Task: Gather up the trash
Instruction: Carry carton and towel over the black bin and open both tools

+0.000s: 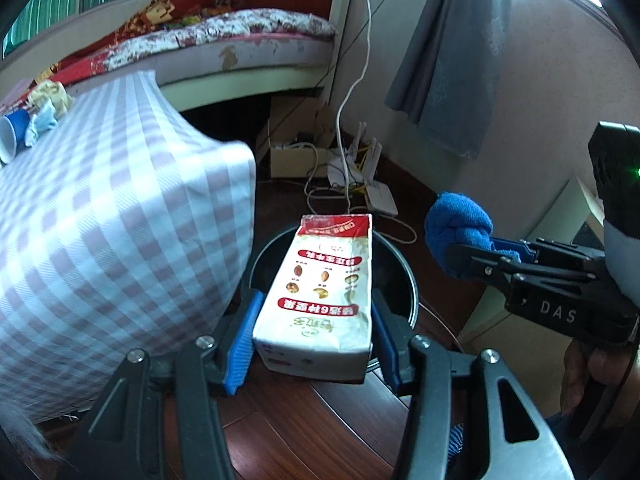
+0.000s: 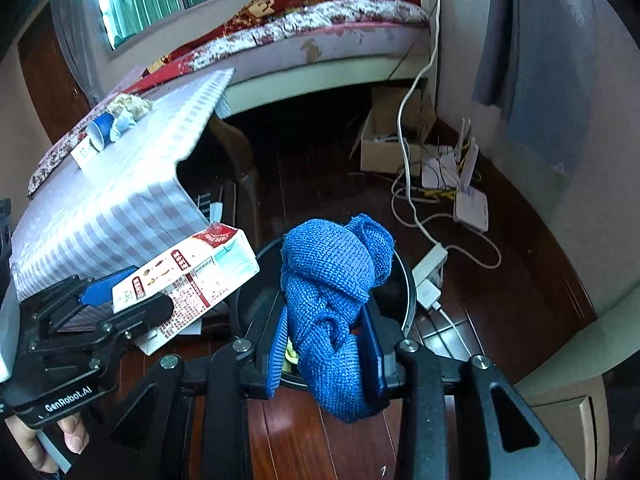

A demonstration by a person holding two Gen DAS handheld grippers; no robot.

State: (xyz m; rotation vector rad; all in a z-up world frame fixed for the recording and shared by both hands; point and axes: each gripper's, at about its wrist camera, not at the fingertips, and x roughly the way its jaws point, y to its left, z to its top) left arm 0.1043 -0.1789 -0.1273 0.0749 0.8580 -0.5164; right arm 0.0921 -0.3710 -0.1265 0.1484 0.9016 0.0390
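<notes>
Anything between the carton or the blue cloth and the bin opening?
Nothing visible. The left gripper holds the carton over the black bin; the right gripper holds the blue cloth over its open mouth.

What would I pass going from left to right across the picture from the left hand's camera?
Blue paper cup on the checked tablecloth → milk carton held in the left gripper above the black bin → blue cloth held in the right gripper.
</notes>
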